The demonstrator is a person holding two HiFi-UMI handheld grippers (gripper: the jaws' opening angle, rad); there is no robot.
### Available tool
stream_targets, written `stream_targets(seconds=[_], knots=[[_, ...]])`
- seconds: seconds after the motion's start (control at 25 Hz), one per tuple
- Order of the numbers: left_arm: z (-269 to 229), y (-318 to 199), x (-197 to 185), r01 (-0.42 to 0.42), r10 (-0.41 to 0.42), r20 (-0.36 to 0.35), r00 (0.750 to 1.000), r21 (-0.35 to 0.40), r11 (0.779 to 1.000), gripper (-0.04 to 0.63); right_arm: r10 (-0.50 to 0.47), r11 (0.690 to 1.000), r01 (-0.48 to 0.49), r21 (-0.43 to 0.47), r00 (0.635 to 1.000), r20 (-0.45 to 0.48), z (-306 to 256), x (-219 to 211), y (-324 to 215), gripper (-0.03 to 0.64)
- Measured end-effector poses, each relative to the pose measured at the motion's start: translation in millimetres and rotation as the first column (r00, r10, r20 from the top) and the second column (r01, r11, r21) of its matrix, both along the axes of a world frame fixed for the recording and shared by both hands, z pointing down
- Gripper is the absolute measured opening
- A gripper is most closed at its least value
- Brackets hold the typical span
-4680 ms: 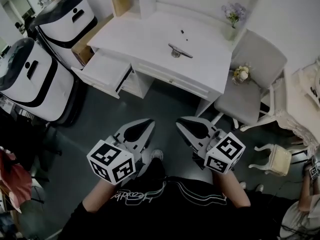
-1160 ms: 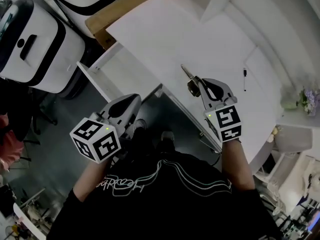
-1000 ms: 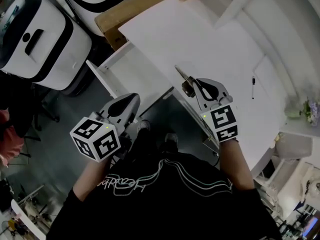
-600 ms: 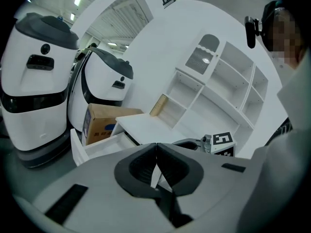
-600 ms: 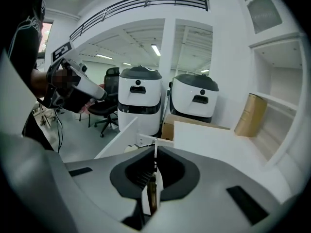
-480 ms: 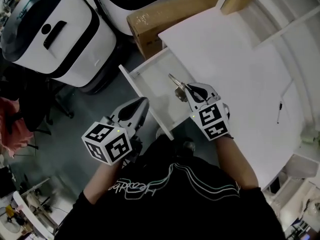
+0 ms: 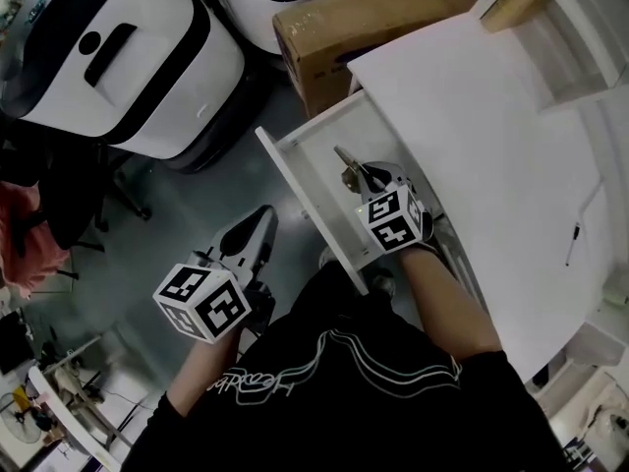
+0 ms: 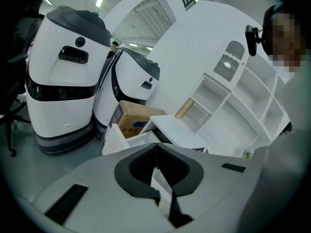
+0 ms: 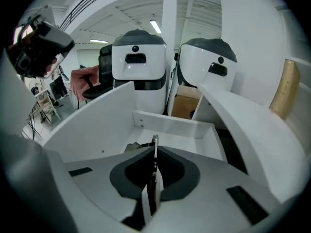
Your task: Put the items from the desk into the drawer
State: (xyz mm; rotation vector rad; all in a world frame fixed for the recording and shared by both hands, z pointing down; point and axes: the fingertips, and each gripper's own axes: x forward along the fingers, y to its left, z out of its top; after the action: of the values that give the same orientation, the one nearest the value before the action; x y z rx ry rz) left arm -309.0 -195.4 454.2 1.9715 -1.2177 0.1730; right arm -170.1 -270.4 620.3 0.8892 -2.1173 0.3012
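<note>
1. Right gripper (image 7: 368, 175): over the open drawer, pointing down into it. Jaws clamped on the metal item; the right gripper view (image 9: 154, 154) shows its thin edge pinched between the pads.
2. Metal item (image 7: 345, 162): slim, silver, with a darker rounded part near the jaws. It sticks out past the jaw tips toward the far end of the drawer, above the drawer floor; whether it touches the floor cannot be told.
3. Drawer (image 7: 313, 155): white, pulled out from the left end of the surface.
4. Left gripper (image 7: 259, 226): over the grey floor, left of and near the drawer front. Jaws together, nothing between them, as seen in the left gripper view (image 8: 156, 152).
5. Surface (image 7: 482, 126): white desk top, right of the drawer.
6. Pen (image 7: 571, 244): small, dark, lying on the surface toward its right end, well apart from both grippers.
7. Cardboard box (image 7: 364, 23): brown, on the floor beyond the drawer.
8. White machine (image 7: 128, 57): large, black-trimmed, on the floor at far left.
</note>
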Motion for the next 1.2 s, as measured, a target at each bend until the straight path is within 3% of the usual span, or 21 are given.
stream_targets(seconds=[0.2, 0.36, 0.48, 0.68, 0.92, 1.0, 1.12, 1.2], knots=[[10.6, -3.8, -23.2, 0.045, -0.044, 0.02, 0.999, -0.023, 0.999, 0.021, -0.066, 0.997, 0.07, 0.034, 0.992, -0.109, 41.0, -8.3, -12.6, 0.044], [21.1, -4.7, -37.4, 0.071, -0.07, 0.02, 0.997, -0.04, 0.997, 0.021, -0.166, 0.981, 0.184, 0.065, 0.962, -0.217, 61.6, -8.6, -11.9, 0.044], [24.2, -5.1, -46.2, 0.089, -0.088, 0.019, 0.996, -0.051, 0.995, 0.021, -0.224, 0.969, 0.241, 0.049, 0.948, -0.228, 71.8, -13.9, -4.8, 0.046], [23.4, -7.8, -53.1, 0.088, -0.087, 0.014, 0.996, -0.056, 0.995, 0.021, -0.263, 0.964, 0.264, -0.012, 0.954, -0.142, 79.7, -29.1, 9.4, 0.053], [24.6, -12.0, -54.2, 0.069, -0.069, 0.01, 0.998, -0.058, 0.996, 0.021, -0.307, 0.946, 0.3, -0.123, 0.951, -0.037, 86.2, -46.1, 18.1, 0.112], [21.5, -13.6, -51.6, 0.058, -0.058, 0.002, 0.998, -0.048, 0.997, 0.021, -0.283, 0.946, 0.286, -0.153, 0.958, 0.044, 78.8, -51.1, 20.7, 0.149], [10.3, -16.8, -42.1, 0.03, -0.031, -0.016, 0.999, -0.022, 0.999, 0.021, -0.172, 0.956, 0.218, -0.197, 0.959, 0.226, 49.9, -53.0, 26.8, 0.158], [0.7, -20.6, -32.8, 0.004, -0.004, -0.025, 1.0, -0.003, 1.0, 0.021, -0.109, 0.97, 0.168, -0.174, 0.947, 0.303, 20.8, -47.6, 27.2, 0.158]])
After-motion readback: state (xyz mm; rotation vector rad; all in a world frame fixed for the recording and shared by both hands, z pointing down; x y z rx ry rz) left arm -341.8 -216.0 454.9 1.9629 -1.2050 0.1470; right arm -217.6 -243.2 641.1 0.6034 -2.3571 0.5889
